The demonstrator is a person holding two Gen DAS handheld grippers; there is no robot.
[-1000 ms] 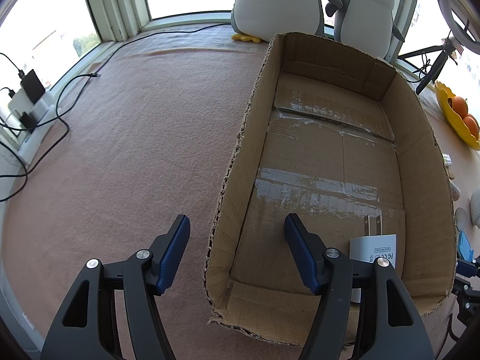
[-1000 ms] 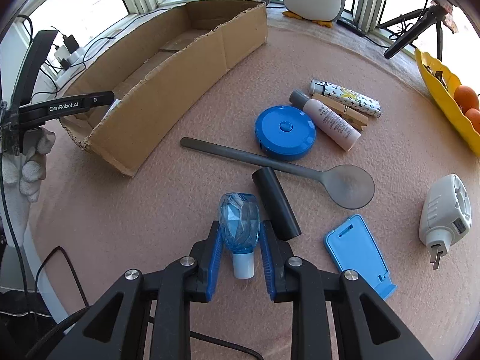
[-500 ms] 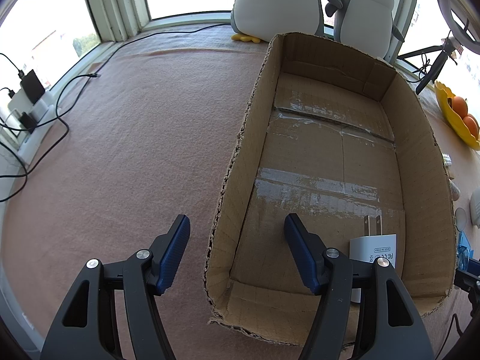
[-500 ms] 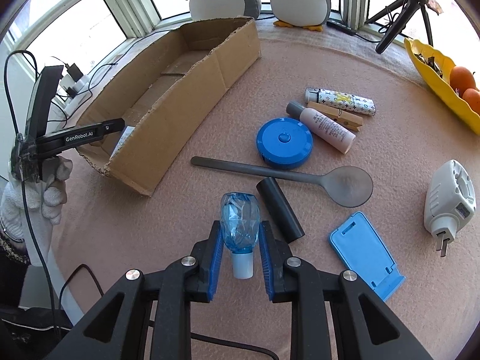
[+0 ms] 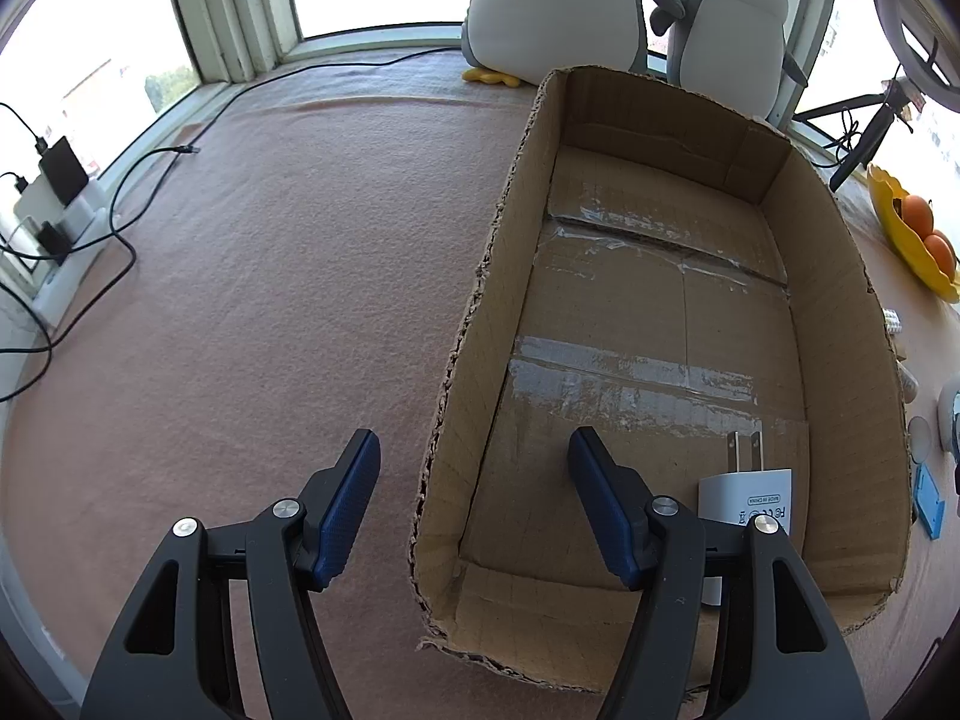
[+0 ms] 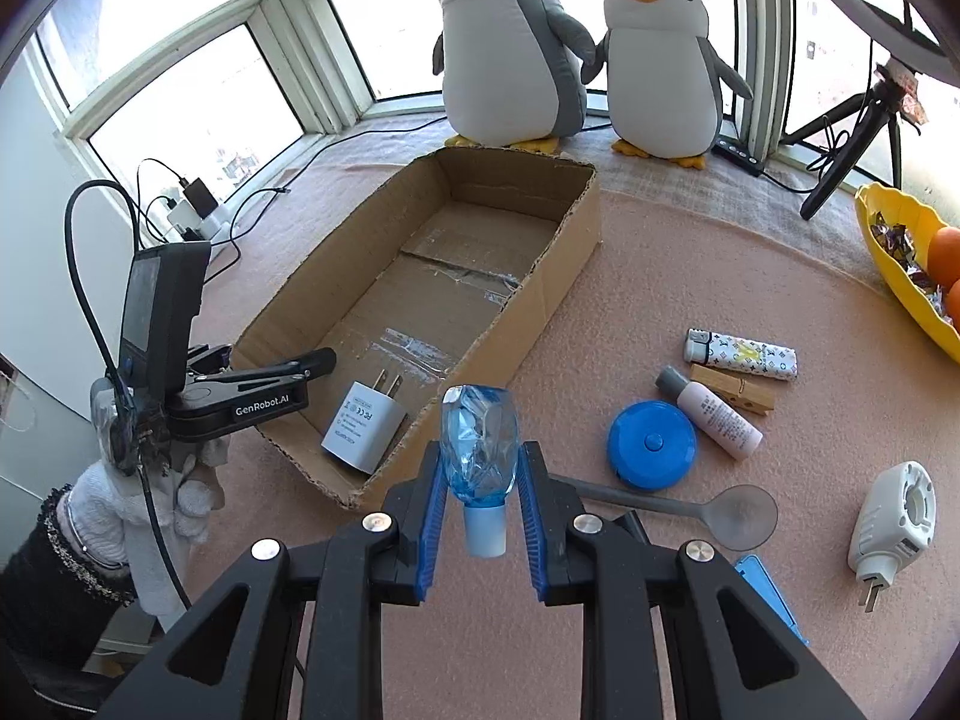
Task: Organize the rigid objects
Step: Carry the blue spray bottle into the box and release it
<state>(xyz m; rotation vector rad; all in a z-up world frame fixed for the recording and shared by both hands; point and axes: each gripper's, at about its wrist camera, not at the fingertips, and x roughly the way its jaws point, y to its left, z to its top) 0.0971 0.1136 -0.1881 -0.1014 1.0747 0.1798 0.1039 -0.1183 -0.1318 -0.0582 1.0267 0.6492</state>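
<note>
My right gripper [image 6: 481, 450] is shut on a small clear-blue bottle [image 6: 480, 438], white cap toward me, held in the air beside the near right corner of the cardboard box [image 6: 540, 276]. A white wall charger [image 6: 363, 420] lies inside the box at its near end, also seen from the left wrist as the charger [image 5: 750, 498]. My left gripper [image 5: 474, 437] is open and straddles the left wall of the box [image 5: 468, 360] without touching it. In the right wrist view the left gripper [image 6: 312, 363] is held by a white-gloved hand [image 6: 120, 504].
On the pink cloth right of the box lie a blue round tape measure [image 6: 651, 444], a grey spoon [image 6: 720, 510], a small pink bottle [image 6: 714, 414], a clothespin [image 6: 732, 387], a lighter [image 6: 741, 354], a white plug adapter [image 6: 894, 522] and a blue stand [image 6: 768, 594]. Two plush penguins [image 6: 510, 48] stand behind the box; a yellow fruit bowl [image 6: 888, 264] sits far right.
My right gripper has risen with the blue bottle and tipped up toward the box, so the box's inside and the charger now show. The left gripper has stayed still.
</note>
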